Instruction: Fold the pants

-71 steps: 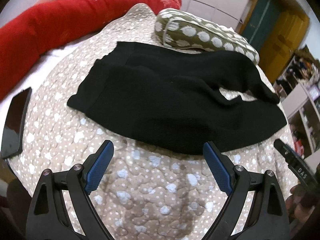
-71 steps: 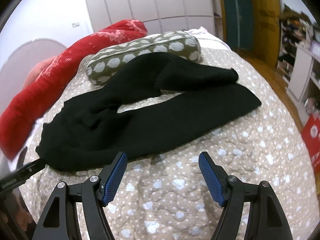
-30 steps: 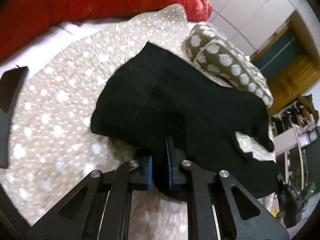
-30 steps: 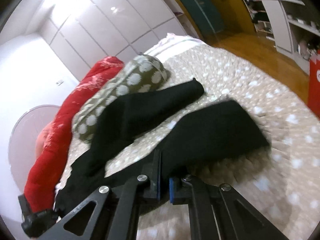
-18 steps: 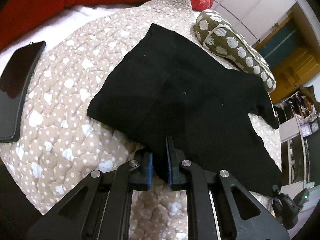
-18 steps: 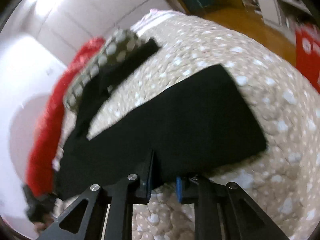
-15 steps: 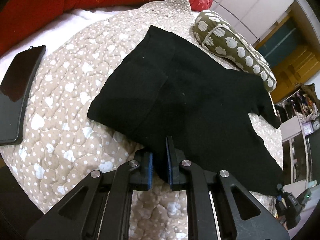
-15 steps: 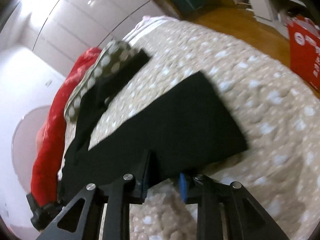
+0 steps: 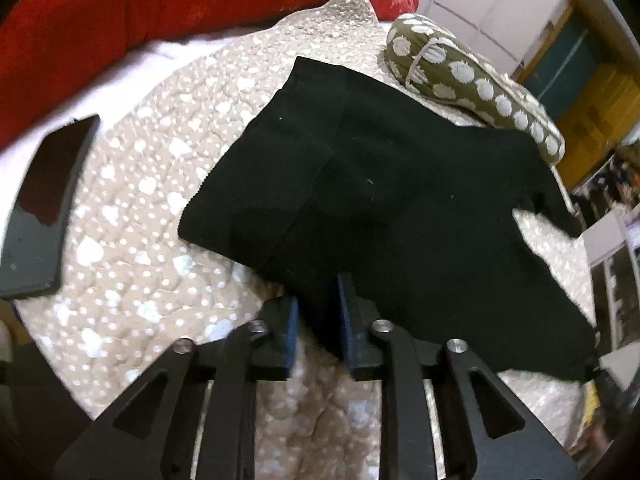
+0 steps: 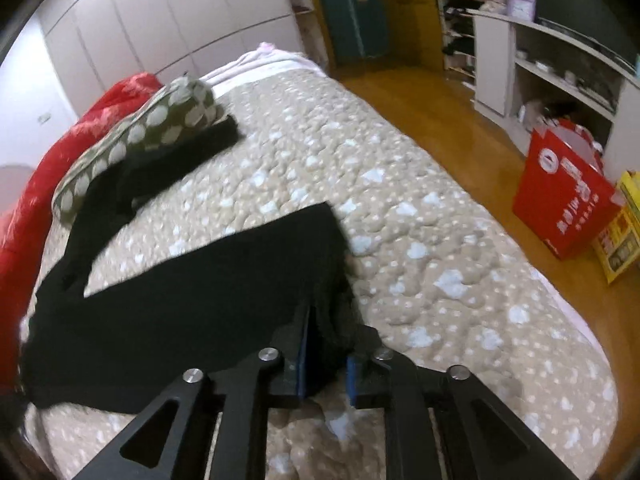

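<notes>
Black pants (image 9: 400, 200) lie spread on a beige dotted quilt (image 9: 140, 208). In the left wrist view their near edge at the waist end dips between the blue pads (image 9: 292, 328) of my left gripper (image 9: 318, 328). Its jaws are opening and the cloth sits loosely in the gap. In the right wrist view one leg (image 10: 200, 300) runs from the left up to my right gripper (image 10: 328, 364). Its jaws are closing on a bunched corner of the leg's hem, which fills the gap. The other leg (image 10: 172, 160) rests against a pillow.
A green spotted pillow (image 9: 472, 80) and a red blanket (image 9: 140, 20) lie along the far side of the bed. A dark phone (image 9: 44, 208) rests at the left edge. Beside the bed are a wooden floor, a red bag (image 10: 564, 208) and white shelves (image 10: 560, 80).
Both grippers shut on the near edge of the pants and pulled it. Now the left jaws stand a little apart. The right jaws opened slightly, then narrowed on a thicker bunch of hem.
</notes>
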`<move>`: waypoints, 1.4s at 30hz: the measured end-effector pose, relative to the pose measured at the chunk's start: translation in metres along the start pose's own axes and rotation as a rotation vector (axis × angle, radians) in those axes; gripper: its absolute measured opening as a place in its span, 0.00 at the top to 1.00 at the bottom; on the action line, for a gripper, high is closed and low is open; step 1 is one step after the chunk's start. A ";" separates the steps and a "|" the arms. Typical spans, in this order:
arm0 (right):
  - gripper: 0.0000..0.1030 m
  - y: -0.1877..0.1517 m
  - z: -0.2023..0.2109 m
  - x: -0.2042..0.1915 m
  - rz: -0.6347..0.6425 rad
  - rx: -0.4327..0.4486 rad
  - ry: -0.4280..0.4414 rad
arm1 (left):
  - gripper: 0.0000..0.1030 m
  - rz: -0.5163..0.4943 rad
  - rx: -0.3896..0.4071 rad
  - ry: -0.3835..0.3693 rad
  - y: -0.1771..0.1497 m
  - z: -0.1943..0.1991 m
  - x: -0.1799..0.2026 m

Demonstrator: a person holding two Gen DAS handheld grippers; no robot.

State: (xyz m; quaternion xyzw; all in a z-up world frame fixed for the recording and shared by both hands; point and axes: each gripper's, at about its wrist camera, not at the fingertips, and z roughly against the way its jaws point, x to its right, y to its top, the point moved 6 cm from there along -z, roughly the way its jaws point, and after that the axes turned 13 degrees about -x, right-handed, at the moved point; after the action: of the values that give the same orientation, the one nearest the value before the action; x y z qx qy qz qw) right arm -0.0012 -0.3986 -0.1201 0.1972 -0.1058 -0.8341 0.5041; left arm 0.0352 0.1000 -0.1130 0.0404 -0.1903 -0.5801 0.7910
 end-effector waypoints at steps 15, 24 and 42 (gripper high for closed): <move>0.74 -0.008 0.005 -0.171 0.344 -0.056 0.337 | 0.36 -0.015 0.126 0.071 0.013 0.056 -0.006; 0.65 -0.038 -0.058 -0.246 0.557 -0.211 0.306 | 0.36 -0.079 0.023 0.052 0.028 -0.002 0.030; 0.47 0.130 -0.089 -0.369 1.109 0.008 0.165 | 0.36 -0.066 -0.031 0.044 0.131 -0.048 0.047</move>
State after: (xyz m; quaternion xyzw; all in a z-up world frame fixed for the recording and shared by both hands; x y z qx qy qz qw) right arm 0.2944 -0.1317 -0.0692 0.1786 -0.1571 -0.4254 0.8732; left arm 0.1815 0.0912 -0.1078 0.0472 -0.1625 -0.6076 0.7760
